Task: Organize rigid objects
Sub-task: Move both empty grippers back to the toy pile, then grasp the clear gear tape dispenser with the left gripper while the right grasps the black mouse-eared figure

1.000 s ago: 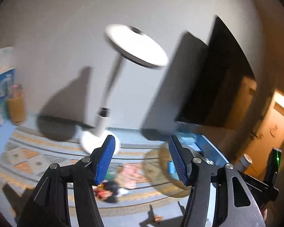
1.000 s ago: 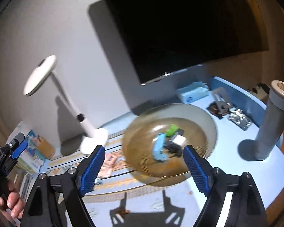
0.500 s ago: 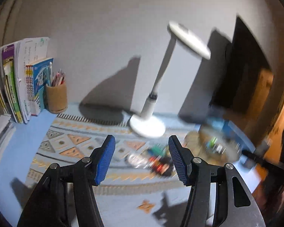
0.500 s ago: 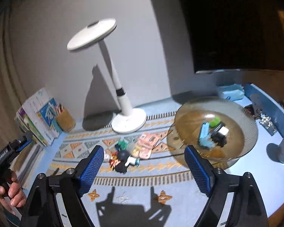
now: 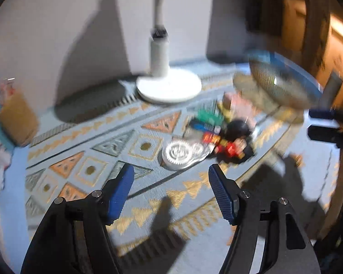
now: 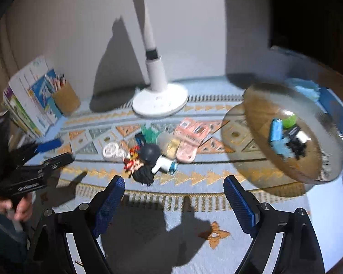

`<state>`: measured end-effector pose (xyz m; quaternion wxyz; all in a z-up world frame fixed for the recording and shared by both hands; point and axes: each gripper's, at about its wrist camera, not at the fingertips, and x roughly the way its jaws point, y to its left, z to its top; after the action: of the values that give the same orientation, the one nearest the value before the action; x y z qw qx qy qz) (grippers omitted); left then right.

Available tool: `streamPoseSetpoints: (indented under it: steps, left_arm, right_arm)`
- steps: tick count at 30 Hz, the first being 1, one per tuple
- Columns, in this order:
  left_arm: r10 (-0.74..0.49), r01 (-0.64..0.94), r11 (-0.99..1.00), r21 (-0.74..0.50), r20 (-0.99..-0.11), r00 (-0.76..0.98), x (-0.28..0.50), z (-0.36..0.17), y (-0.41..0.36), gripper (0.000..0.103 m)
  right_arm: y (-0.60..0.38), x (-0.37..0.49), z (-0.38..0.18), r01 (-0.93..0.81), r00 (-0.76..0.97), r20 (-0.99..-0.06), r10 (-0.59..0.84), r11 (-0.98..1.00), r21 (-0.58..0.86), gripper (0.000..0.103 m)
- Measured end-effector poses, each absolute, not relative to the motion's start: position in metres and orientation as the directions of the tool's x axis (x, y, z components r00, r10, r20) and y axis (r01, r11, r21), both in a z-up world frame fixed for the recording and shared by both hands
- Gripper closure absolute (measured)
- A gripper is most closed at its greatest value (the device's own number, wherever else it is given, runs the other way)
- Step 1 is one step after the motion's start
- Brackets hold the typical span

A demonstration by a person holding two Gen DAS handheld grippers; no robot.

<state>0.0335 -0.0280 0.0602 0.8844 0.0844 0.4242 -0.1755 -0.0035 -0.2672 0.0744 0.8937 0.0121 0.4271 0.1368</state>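
While the left gripper drops toward the patterned mat, its jaws have just been opening and now stand spread with nothing between the blue pads. Straight ahead in this left wrist view sits the loose pile: a white gear piece nearest the fingers, a red and black figure touching its right edge, green and blue bits behind. All of that is unsorted, lying on the mat in front of the lamp base. Off to the right, blurred, the ribbed glass bowl shows only its outer wall, so what it holds cannot be read from here.

Over to the right wrist view, and the right gripper is spread wide as well, empty, hovering above the near edge of the mat. The heap of toys lies just beyond its fingers, pink cards included. To the right, the bowl already carries a few pieces: a blue block, something green, a black and white part. At far left a hand holds the other tool.

So a handful is in the bowl, and the bigger share is left on the mat. My read: neither claw has picked anything yet, and the gear looks like the left one's likely target.
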Motion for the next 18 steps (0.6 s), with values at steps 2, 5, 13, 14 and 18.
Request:
streamPoseSetpoints:
  steps: [2, 5, 13, 14, 18]
  left_arm:
    - [-0.247, 0.420, 0.908, 0.002, -0.807, 0.536, 0.050, 0.045, -0.033, 0.037]
    - [-0.263, 0.461, 0.887, -0.006, -0.828, 0.495, 0.065, 0.030, -0.040, 0.037]
    - [-0.287, 0.554, 0.833, -0.003, -0.858, 0.427, 0.092, 0.012, -0.056, 0.037]
    - [-0.294, 0.562, 0.827, -0.007, -0.858, 0.422, 0.094, 0.011, -0.057, 0.036]
    - [-0.308, 0.578, 0.816, -0.009, -0.853, 0.422, 0.099, 0.009, -0.059, 0.033]
  right_arm:
    - [-0.261, 0.007, 0.060, -0.254, 0.558, -0.785, 0.268, 0.956, 0.146, 0.016]
    - [-0.259, 0.018, 0.046, -0.269, 0.526, -0.802, 0.283, 0.950, 0.159, 0.019]
    - [-0.239, 0.043, 0.022, -0.418, 0.479, -0.828, 0.292, 0.905, 0.077, 0.040]
    - [-0.235, 0.047, 0.017, -0.439, 0.473, -0.831, 0.291, 0.896, 0.064, 0.040]
    - [-0.230, 0.061, 0.005, -0.480, 0.451, -0.841, 0.298, 0.876, 0.053, 0.041]
